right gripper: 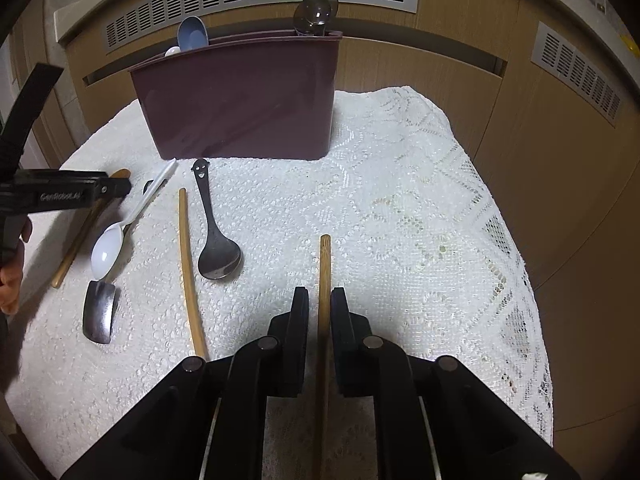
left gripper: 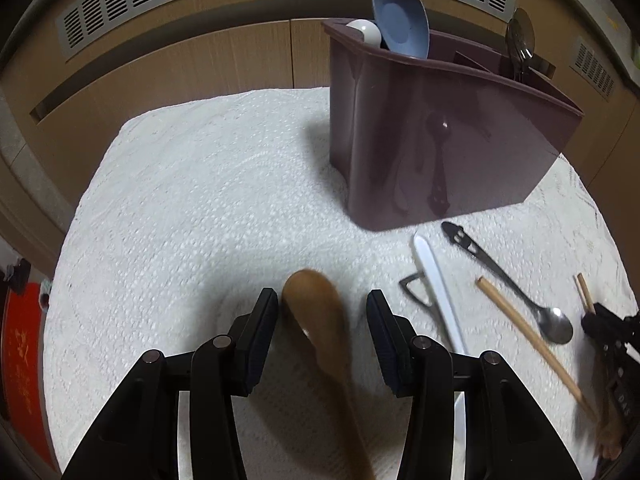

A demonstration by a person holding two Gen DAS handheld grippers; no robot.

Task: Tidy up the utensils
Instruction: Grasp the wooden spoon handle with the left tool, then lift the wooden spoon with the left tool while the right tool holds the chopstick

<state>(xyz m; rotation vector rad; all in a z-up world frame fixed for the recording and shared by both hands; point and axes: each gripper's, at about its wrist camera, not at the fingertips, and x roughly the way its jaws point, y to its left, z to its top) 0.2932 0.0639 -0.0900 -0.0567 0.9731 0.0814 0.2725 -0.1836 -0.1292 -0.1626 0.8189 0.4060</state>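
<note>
We see dim, warm indoor light with black fisheye corners and bowed edges. The wooden spoon [left gripper: 320,320] at lower centre is motion-blurred, and glare sheens the holder [left gripper: 432,128] at upper right. Shadows stay soft.

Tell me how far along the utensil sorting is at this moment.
Partly done. The maroon caddy already holds a blue spoon and metal spoons. In hand: the right hand-held gripper grips a chopstick; the left hand-held gripper straddles the wooden spoon, open. Left: white spoon, steel spoon, second chopstick, metal scoop.
</note>
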